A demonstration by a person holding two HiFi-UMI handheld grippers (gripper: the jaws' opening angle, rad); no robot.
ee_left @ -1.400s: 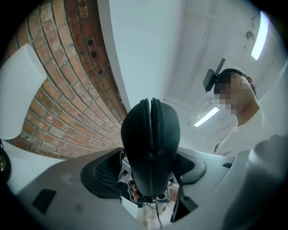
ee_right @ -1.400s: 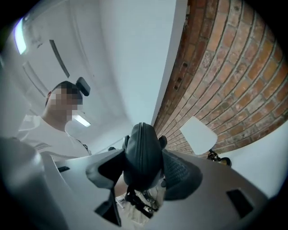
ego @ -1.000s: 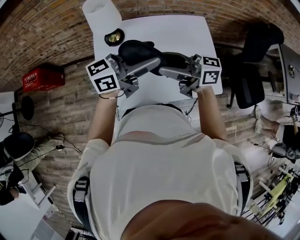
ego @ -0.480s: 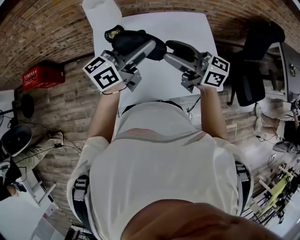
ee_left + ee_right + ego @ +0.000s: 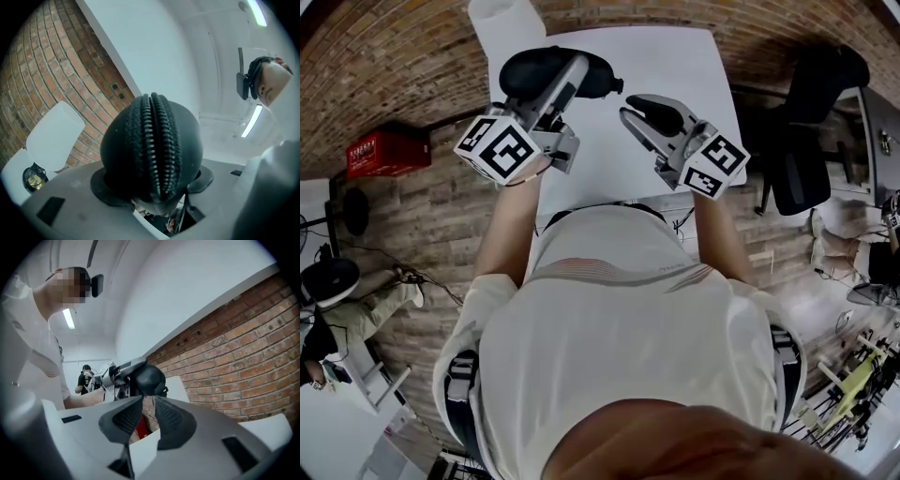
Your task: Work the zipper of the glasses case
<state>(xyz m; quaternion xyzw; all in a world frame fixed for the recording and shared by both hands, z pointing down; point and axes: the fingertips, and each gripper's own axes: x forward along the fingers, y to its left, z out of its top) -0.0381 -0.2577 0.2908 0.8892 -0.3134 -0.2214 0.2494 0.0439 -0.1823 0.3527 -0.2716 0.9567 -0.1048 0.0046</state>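
My left gripper (image 5: pixel 565 75) was clamped on the glasses case (image 5: pixel 150 150), holding it over the white table (image 5: pixel 656 56). My right gripper (image 5: pixel 143 414), near it, had just been closing to a narrow gap with nothing between its 2 jaws. The case's zipper (image 5: pixel 157 140) faced my left camera.

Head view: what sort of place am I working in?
Probably an indoor lab or workshop: a white table, a black office chair beside it, and a brick wall.
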